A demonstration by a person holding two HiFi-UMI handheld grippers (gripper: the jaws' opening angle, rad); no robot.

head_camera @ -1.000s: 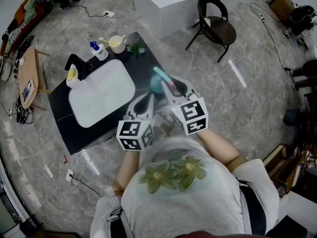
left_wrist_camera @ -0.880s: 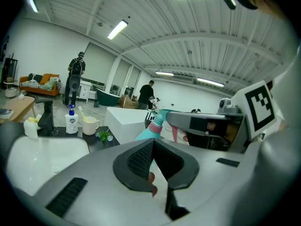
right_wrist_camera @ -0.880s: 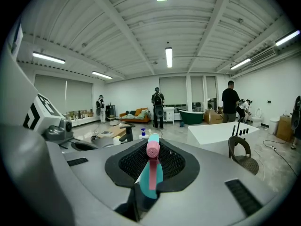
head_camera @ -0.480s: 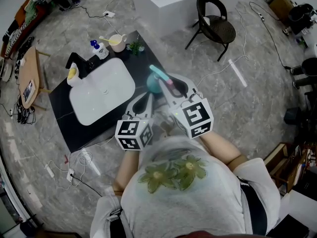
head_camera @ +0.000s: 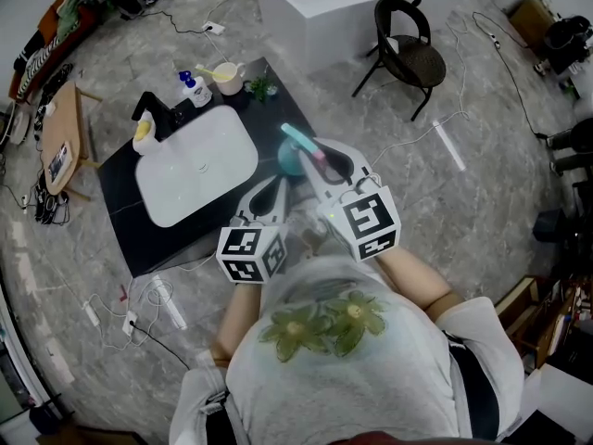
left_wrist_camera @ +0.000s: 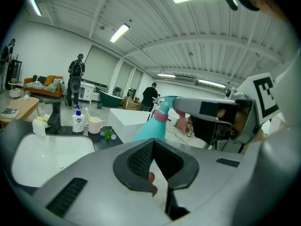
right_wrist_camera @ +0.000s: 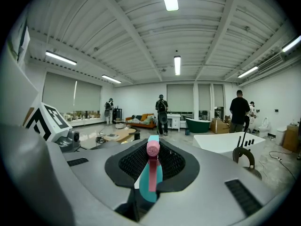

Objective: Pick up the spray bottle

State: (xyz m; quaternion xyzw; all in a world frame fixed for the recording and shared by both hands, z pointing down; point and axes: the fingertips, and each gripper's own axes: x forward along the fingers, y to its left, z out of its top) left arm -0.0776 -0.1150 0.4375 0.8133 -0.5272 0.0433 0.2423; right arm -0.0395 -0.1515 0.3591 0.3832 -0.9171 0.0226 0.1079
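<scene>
The spray bottle (head_camera: 291,159) is teal with a pink trigger and a teal nozzle. It hangs above the right end of the black counter (head_camera: 130,235), with my right gripper (head_camera: 318,152) shut on its neck. In the right gripper view the bottle (right_wrist_camera: 151,175) stands upright between the pads of my right gripper (right_wrist_camera: 151,150). My left gripper (head_camera: 278,184) hovers just left of it, jaws closed to a point with nothing in them. In the left gripper view the bottle (left_wrist_camera: 151,127) shows beyond the tips of my left gripper (left_wrist_camera: 153,142).
A white sink basin (head_camera: 218,179) is set in the counter, with a black faucet (head_camera: 150,109), a soap pump bottle (head_camera: 195,90), a cup with a toothbrush (head_camera: 226,78) and a small plant (head_camera: 261,89) behind it. A black chair (head_camera: 408,49), a white block (head_camera: 324,12) and floor cables surround it.
My right gripper has lifted a little with the spray bottle held in it. The left gripper has drifted slightly beside it, still closed.
</scene>
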